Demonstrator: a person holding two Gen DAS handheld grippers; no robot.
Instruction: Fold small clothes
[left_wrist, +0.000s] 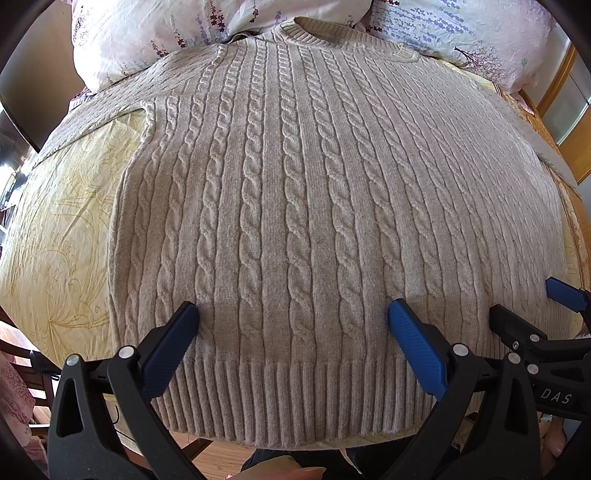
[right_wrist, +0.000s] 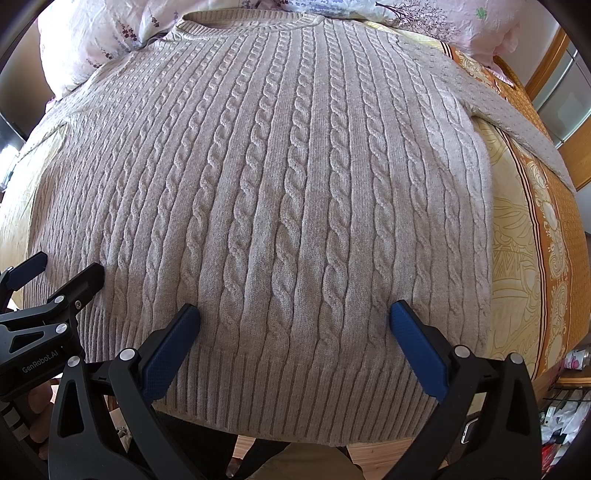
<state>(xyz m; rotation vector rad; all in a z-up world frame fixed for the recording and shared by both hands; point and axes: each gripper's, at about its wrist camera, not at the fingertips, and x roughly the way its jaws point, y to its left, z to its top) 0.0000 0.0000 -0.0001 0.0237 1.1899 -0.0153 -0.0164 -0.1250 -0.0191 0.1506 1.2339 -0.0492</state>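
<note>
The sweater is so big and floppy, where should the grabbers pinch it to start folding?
Probably at the ribbed hem, coming from the near edge of the bed. The sweater lies flat, collar far away, and its hem hangs slightly over the bed's edge, giving a free edge to close on. The left gripper and right gripper are both open above that end.

The sweater (left_wrist: 295, 221) is thick beige cable knit, matt and fuzzy, ribbed along its near hem. Under it the sheet (left_wrist: 62, 221) is thin printed yellow cloth, slightly creased. Each gripper (left_wrist: 293, 325) (right_wrist: 295, 325) is matt black plastic with textured blue pads (left_wrist: 417, 350) and shiny metal pins. The pillows (left_wrist: 147, 37) look like crinkled floral cotton.
</note>
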